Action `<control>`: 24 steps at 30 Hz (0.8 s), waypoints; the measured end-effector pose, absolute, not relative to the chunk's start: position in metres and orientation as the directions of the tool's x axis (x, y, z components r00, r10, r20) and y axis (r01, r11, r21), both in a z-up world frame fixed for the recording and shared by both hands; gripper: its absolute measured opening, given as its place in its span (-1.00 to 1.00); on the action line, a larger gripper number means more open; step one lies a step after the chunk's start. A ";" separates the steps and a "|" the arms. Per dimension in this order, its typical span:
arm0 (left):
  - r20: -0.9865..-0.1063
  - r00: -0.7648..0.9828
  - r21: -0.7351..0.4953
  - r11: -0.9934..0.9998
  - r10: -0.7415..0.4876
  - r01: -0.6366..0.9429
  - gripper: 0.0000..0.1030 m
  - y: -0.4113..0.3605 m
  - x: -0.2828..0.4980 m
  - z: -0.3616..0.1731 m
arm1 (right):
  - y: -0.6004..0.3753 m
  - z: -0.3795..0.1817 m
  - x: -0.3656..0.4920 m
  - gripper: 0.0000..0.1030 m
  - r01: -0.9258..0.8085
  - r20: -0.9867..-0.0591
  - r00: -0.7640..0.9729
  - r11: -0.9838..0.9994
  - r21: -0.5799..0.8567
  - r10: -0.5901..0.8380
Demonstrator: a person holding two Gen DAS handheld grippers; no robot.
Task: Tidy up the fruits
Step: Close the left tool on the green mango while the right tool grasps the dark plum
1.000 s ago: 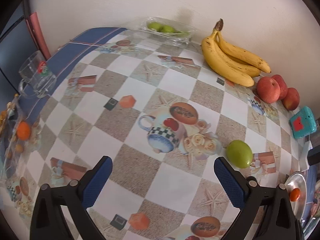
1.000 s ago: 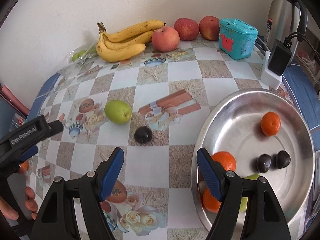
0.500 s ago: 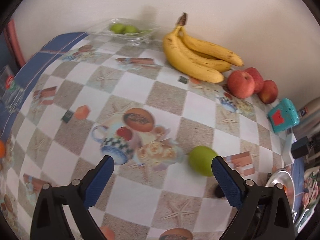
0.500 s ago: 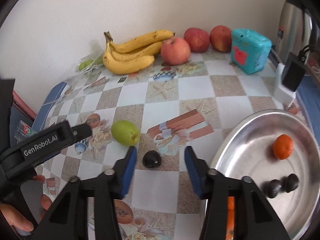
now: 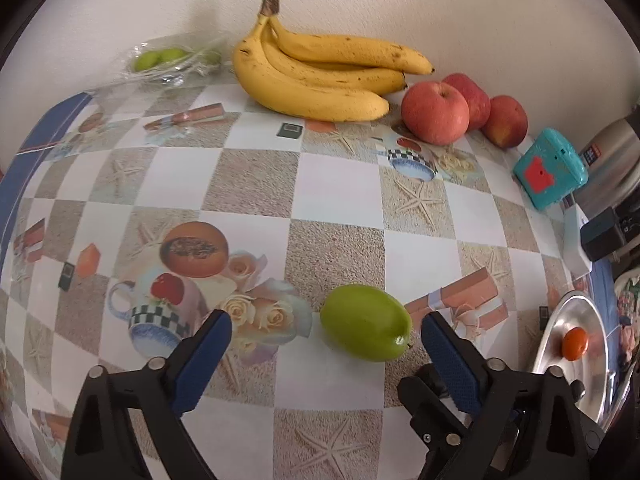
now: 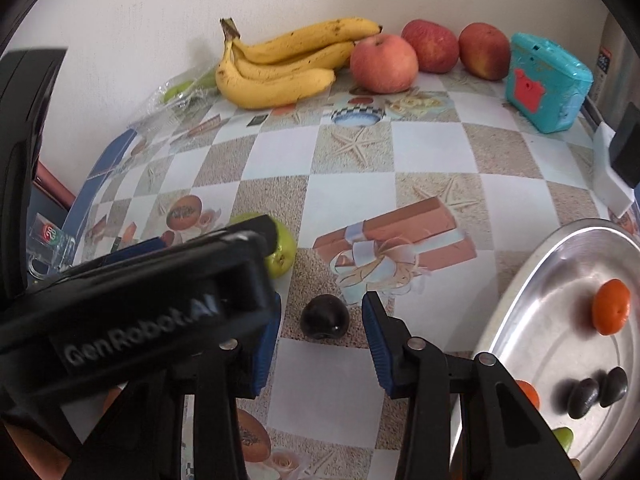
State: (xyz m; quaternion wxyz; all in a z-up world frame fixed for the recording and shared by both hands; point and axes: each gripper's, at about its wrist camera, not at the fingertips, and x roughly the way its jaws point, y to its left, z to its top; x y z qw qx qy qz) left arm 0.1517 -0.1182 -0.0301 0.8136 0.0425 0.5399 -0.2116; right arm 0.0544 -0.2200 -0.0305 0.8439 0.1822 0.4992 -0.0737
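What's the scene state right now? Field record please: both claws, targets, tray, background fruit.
left claw: jaws closing, green fruit between them, pads not touching
right claw: jaws closing, dark plum between them, no contact visible
metal tray: holds an orange, two dark fruits, more at its near edge
bananas: by the wall
apples: three, beside the bananas
teal box: past the apples

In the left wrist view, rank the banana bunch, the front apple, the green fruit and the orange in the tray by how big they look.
1. banana bunch
2. green fruit and front apple look alike; the fruit is nearer the camera, so unranked.
3. orange
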 end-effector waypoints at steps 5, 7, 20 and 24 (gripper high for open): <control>-0.897 0.312 -0.158 0.886 -0.314 0.437 0.73 -0.128 0.154 -0.035 | -0.220 -0.038 0.061 -0.31 0.299 -0.878 0.475 0.928 0.222 0.057; -0.897 0.305 -0.162 0.879 -0.320 0.448 0.61 -0.131 0.153 -0.035 | -0.220 -0.038 0.063 -0.34 0.295 -0.877 0.477 0.929 0.223 0.059; -0.896 0.283 -0.203 0.882 -0.343 0.426 0.07 -0.125 0.144 -0.033 | -0.225 -0.036 0.058 -0.51 0.307 -0.868 0.491 0.918 0.250 0.073; -0.898 0.284 -0.215 0.897 -0.337 0.385 0.07 -0.114 0.139 -0.029 | -0.225 -0.029 0.052 -0.51 0.309 -0.863 0.499 0.916 0.254 0.072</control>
